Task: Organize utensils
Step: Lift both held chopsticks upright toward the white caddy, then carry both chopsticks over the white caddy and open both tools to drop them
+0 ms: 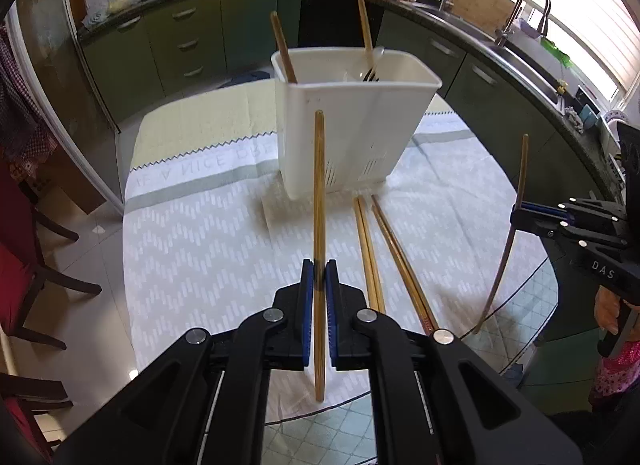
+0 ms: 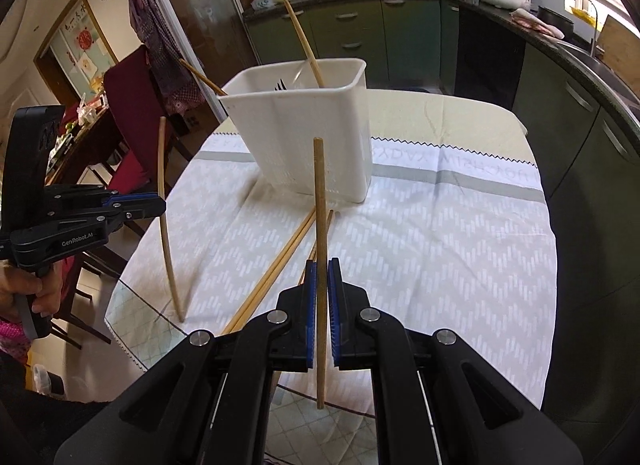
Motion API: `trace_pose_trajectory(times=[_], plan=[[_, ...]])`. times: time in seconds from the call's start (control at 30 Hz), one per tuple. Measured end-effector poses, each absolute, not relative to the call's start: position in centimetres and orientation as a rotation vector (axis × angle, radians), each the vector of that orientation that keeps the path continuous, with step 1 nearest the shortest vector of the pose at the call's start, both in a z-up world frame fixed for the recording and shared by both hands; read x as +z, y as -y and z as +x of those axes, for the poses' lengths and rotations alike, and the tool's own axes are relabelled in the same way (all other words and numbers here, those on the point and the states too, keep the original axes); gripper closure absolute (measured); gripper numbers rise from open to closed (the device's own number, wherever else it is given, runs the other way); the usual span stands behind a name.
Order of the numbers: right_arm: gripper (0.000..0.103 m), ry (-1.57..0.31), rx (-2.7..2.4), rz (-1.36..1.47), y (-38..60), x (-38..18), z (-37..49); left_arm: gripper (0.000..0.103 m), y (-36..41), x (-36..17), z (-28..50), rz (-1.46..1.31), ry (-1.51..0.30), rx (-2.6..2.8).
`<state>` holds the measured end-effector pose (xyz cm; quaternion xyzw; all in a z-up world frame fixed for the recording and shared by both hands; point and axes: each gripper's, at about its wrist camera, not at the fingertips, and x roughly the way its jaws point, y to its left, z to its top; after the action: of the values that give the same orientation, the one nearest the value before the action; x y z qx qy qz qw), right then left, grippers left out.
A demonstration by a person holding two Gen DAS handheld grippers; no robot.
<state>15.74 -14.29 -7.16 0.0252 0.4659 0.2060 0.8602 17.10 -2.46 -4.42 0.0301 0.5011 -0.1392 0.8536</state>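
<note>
A white utensil holder [image 1: 352, 121] [image 2: 308, 133] stands on the table cloth, with two wooden chopsticks [image 1: 282, 47] and a fork [image 1: 370, 73] in it. My left gripper [image 1: 319, 277] is shut on an upright wooden chopstick [image 1: 319, 193], in front of the holder. It also shows at the left of the right wrist view [image 2: 158, 203]. My right gripper [image 2: 322, 277] is shut on another upright chopstick [image 2: 319, 201], also seen at the right of the left wrist view [image 1: 516, 217]. Several chopsticks [image 1: 376, 253] [image 2: 280, 261] lie flat on the cloth between the grippers and the holder.
The patterned cloth [image 1: 208, 233] covers a round glass table [image 1: 536, 329]. Dark wooden chairs [image 1: 36, 265] with red cushions stand to the left. Green kitchen cabinets [image 1: 180, 37], a stove with pans and a sink [image 1: 520, 17] run around the back.
</note>
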Motion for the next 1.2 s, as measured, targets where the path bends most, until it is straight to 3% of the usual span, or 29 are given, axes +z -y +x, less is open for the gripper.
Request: trace_pose_trajectory(times=[0.8, 1.2], plan=[[0.096, -0.882, 0.466, 0.025, 13.5, -2.5, 15.4, 0.097, 3.3, 0.3, 16.0, 0.084, -0.932, -0.326], [0.096, -0.79, 0.484, 0.015, 13.7, 4.1, 16.4, 0.097, 4.1, 7.5, 16.1, 0.081, -0.79, -0.354]])
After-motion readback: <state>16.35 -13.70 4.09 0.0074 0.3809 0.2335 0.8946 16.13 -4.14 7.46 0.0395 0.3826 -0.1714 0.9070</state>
